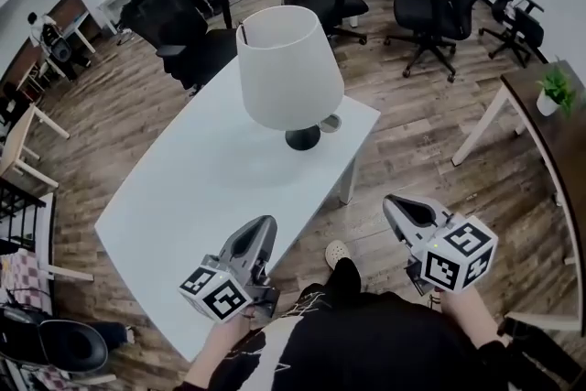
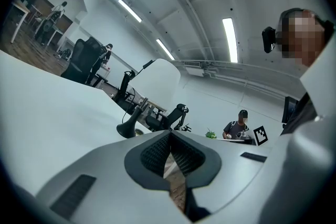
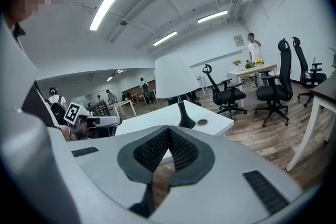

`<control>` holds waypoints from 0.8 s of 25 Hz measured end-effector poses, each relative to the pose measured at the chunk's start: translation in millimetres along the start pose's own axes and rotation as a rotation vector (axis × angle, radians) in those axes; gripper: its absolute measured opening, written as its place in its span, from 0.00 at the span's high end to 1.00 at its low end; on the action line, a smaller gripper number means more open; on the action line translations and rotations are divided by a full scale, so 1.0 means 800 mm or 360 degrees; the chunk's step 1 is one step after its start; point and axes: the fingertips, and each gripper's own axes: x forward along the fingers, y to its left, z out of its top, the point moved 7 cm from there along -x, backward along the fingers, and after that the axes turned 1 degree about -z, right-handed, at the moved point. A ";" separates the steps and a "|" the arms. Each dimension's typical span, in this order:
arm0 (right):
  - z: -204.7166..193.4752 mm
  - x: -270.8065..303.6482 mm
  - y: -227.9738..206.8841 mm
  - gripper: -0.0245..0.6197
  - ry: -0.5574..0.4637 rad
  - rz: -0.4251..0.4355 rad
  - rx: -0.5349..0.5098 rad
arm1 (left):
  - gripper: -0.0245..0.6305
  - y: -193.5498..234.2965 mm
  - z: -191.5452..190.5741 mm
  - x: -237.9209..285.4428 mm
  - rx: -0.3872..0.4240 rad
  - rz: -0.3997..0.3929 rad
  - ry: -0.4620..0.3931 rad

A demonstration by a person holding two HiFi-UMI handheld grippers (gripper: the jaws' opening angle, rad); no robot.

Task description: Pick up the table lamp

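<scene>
Approach is our step, we judge: the table lamp [image 1: 289,73] stands upright at the far end of the white table [image 1: 201,197], well apart from us. Our left gripper [image 1: 264,226] and right gripper [image 1: 394,202] are empty, jaws pressed together. Next we must reach forward, part them and grip the stem [image 3: 180,107].

The table lamp [image 1: 279,69], with a white shade over a black base, stands near the far right corner of the white table [image 1: 183,197]. The left gripper [image 1: 266,223] hovers at the table's near right edge. The right gripper [image 1: 392,202] is off that edge, above the wooden floor [image 1: 412,142]. Both have their jaws together.
</scene>
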 end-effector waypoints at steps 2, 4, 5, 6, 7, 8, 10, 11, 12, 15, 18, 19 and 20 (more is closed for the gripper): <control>0.010 0.011 -0.004 0.94 0.0002 0.0019 -0.0014 | 0.94 0.004 0.007 0.017 0.0019 -0.0010 0.0008; 0.019 0.022 -0.008 0.94 0.0004 0.0038 -0.0024 | 0.94 0.010 0.012 0.034 0.0035 -0.0009 0.0009; 0.022 0.028 -0.010 0.94 0.0007 0.0048 -0.0029 | 0.94 0.014 0.013 0.041 0.0033 -0.0006 0.0003; 0.025 0.034 -0.012 0.94 0.0015 0.0057 -0.0034 | 0.94 0.017 0.014 0.049 0.0027 -0.0009 -0.0005; 0.027 0.039 -0.015 0.94 0.0023 0.0065 -0.0040 | 0.94 0.020 0.015 0.057 0.0020 -0.0016 -0.0010; 0.029 0.045 -0.018 0.94 0.0031 0.0070 -0.0043 | 0.94 0.022 0.016 0.064 0.0017 -0.0023 -0.0010; 0.033 0.054 -0.027 0.94 0.0040 0.0074 -0.0038 | 0.94 0.025 0.019 0.080 0.0025 -0.0031 0.0006; 0.035 0.057 -0.032 0.94 0.0043 0.0074 -0.0032 | 0.94 0.026 0.020 0.088 0.0032 -0.0035 0.0017; 0.037 0.061 -0.037 0.94 0.0045 0.0073 -0.0026 | 0.94 0.029 0.022 0.096 0.0037 -0.0041 0.0022; 0.042 0.070 -0.047 0.94 0.0054 0.0072 -0.0017 | 0.94 0.039 0.032 0.114 0.0012 -0.0058 0.0002; 0.043 0.077 -0.059 0.94 0.0062 0.0051 -0.0004 | 0.94 0.052 0.039 0.128 -0.0056 -0.0079 -0.0036; 0.042 0.080 -0.063 0.94 0.0064 0.0042 0.0003 | 0.94 0.056 0.040 0.133 -0.0092 -0.0094 -0.0054; 0.042 0.082 -0.068 0.94 0.0066 0.0035 0.0010 | 0.88 0.060 0.042 0.138 -0.0132 -0.0113 -0.0072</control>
